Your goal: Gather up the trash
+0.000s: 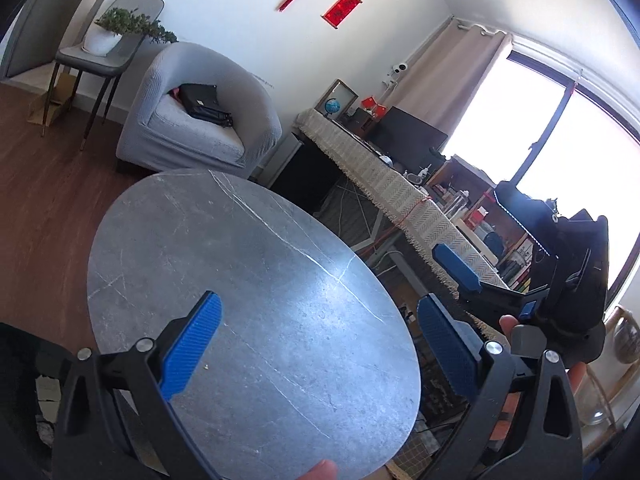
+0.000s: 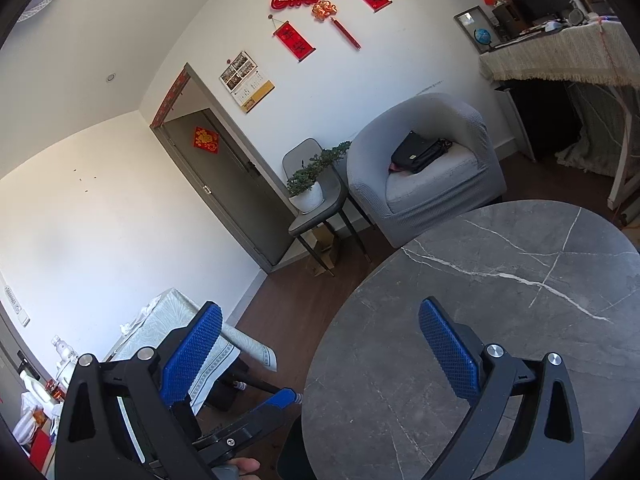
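Note:
A round grey marble table (image 1: 256,264) fills the left wrist view, bare except for a tiny pale crumb (image 1: 206,367) near the left finger. My left gripper (image 1: 320,342) hovers over the table's near edge, open, with nothing between its blue pads. To its right, off the table's edge, a hand holds my right gripper (image 1: 460,270). In the right wrist view my right gripper (image 2: 320,350) is open and holds nothing, straddling the table's (image 2: 500,320) left edge. One blue fingertip of the left gripper (image 2: 280,398) shows low down. No other trash is in view.
Beyond the table stands a grey armchair (image 1: 192,120) with a black bag (image 1: 204,104) on it. A chair carrying a potted plant (image 1: 116,32) stands at the far left. A desk with a fringed cloth (image 1: 384,176) runs along the right. A low cloth-covered stand (image 2: 180,320) sits by the wall.

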The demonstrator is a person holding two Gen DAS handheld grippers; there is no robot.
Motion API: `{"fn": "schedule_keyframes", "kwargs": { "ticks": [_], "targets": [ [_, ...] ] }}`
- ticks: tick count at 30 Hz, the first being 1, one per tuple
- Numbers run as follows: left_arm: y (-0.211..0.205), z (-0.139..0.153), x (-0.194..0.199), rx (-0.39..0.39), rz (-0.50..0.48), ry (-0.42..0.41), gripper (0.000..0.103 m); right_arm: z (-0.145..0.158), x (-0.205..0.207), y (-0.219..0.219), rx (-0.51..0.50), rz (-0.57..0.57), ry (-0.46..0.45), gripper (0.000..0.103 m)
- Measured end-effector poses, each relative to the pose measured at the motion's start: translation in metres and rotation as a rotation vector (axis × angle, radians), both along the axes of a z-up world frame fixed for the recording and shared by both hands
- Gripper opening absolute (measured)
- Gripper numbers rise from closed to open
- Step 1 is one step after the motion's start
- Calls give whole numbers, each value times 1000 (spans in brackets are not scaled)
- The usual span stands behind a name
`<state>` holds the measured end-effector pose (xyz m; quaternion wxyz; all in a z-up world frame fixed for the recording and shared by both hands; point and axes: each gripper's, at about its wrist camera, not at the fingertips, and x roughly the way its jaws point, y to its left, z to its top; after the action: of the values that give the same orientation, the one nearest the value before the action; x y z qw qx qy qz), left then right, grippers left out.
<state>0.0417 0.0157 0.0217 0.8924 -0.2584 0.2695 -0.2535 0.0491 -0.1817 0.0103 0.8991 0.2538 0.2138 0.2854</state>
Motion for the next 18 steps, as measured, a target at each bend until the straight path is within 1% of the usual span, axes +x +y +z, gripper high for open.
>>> {"fn": "schedule_keyframes", "kwargs": {
  "ticks": [2,3,6,8,10,11,13,14,16,18],
  "targets": [
    [-1,-2,5,31,36,24,100,0,-2,-4,-23,-29,-38,100],
    [-1,-3,6,48,56,32,100,-1,-1,-7,-34,-46,-39,100],
    [-1,-7,16,105,107,54,100,-6,6,-21,-31,-86,-6,100],
    [-2,-8,20,139,130,46,100,-12,14,-33,-31,-116,25,100],
    [-7,-8,26,179,143,25,100,-17,24,-43,-85,-181,61,100],
    [-10,-8,29,194,143,18,100,-20,30,-47,-133,-207,82,100],
    [-14,-6,37,200,152,15,100,-27,43,-55,-219,-258,112,100],
    [-16,-5,40,195,152,12,100,-31,47,-59,-241,-264,103,100],
    [-17,-4,48,172,154,3,100,-36,56,-68,-264,-270,86,100],
    [-19,-3,59,178,169,17,100,-41,67,-76,-286,-297,90,100]
  ]
}}
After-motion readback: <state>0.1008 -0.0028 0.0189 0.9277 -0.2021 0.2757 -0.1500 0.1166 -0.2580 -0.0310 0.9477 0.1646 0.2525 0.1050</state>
